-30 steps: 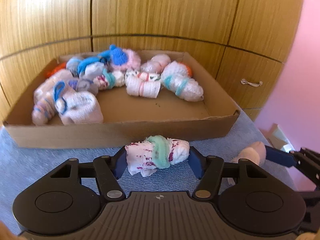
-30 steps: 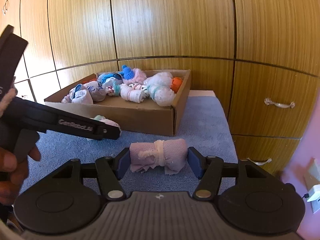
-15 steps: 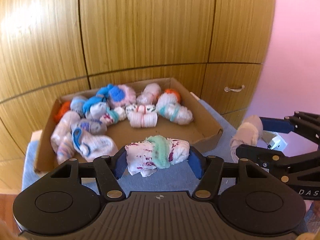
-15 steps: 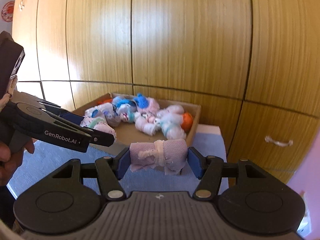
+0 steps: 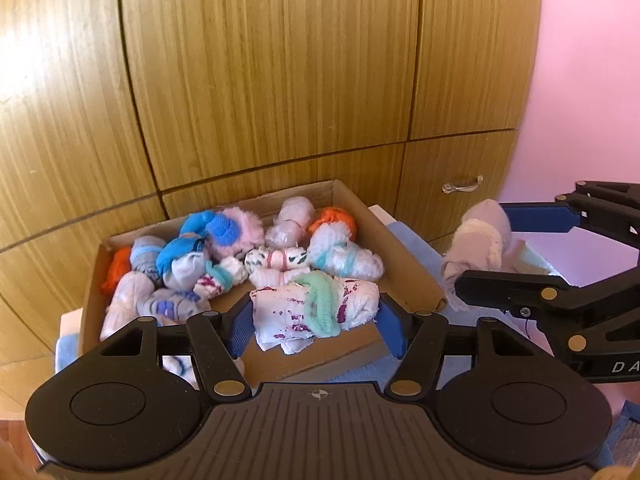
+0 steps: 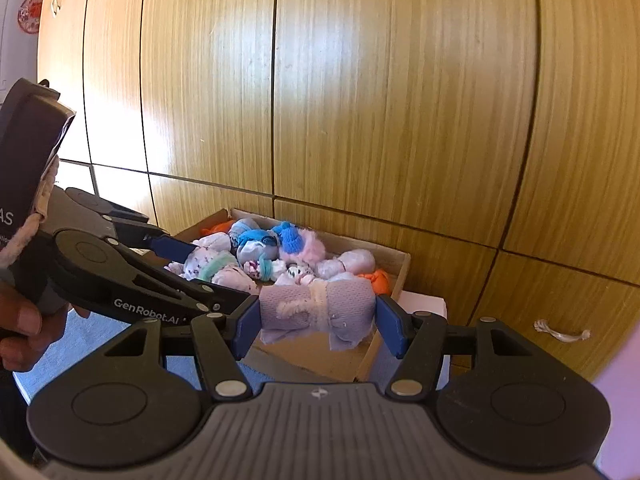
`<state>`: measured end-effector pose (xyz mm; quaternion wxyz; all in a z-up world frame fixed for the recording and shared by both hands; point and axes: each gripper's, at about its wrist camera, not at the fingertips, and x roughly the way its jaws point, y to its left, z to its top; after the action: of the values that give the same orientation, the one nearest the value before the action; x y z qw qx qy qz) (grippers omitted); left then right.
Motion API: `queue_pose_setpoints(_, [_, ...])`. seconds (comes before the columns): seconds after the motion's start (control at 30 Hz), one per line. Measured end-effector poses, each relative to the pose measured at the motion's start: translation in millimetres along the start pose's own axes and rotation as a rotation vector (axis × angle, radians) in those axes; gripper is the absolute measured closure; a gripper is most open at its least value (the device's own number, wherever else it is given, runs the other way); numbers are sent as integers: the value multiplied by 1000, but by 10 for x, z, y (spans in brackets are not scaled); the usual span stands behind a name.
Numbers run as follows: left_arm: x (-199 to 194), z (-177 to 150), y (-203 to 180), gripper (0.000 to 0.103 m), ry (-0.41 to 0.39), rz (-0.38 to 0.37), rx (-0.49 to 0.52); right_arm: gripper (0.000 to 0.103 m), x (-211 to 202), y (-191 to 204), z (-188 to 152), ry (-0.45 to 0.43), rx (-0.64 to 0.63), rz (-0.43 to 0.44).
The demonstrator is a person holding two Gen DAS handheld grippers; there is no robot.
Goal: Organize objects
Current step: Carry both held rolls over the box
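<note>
Left gripper (image 5: pixel 316 314) clamps a speckled white sock roll (image 5: pixel 320 304) banded in green; right gripper (image 6: pixel 318 320) clamps a fuzzy lilac roll (image 6: pixel 320 308), above the cardboard box (image 5: pixel 404 268).

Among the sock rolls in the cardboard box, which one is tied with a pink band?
The white roll with dark spots in the middle of the cardboard box; its neighbours have teal or blue bands.
</note>
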<state>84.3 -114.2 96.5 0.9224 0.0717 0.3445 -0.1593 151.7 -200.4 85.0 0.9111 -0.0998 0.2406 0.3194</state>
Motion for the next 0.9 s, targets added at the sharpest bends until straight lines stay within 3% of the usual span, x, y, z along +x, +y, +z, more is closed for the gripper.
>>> queue_pose_setpoints(0.13, [82,81,93,34,30,-88,51,45,42,-24,77,17,-27,31])
queue_pose_setpoints(0.23, [145,145,173,34,53,-136,121,45,87,-83,181,53,-73,108])
queue_pose_setpoints(0.4, [263,179,291,34,74,-127,137,45,258,-135,289,109,-143,137])
queue_pose_setpoints(0.67, [608,56,399,34,112,-119,31,45,650,-151,197,173,-75,165])
queue_pose_setpoints(0.9, [805,-49,450,34,125,-48,-15,45,838,-140,114,204,-41,141])
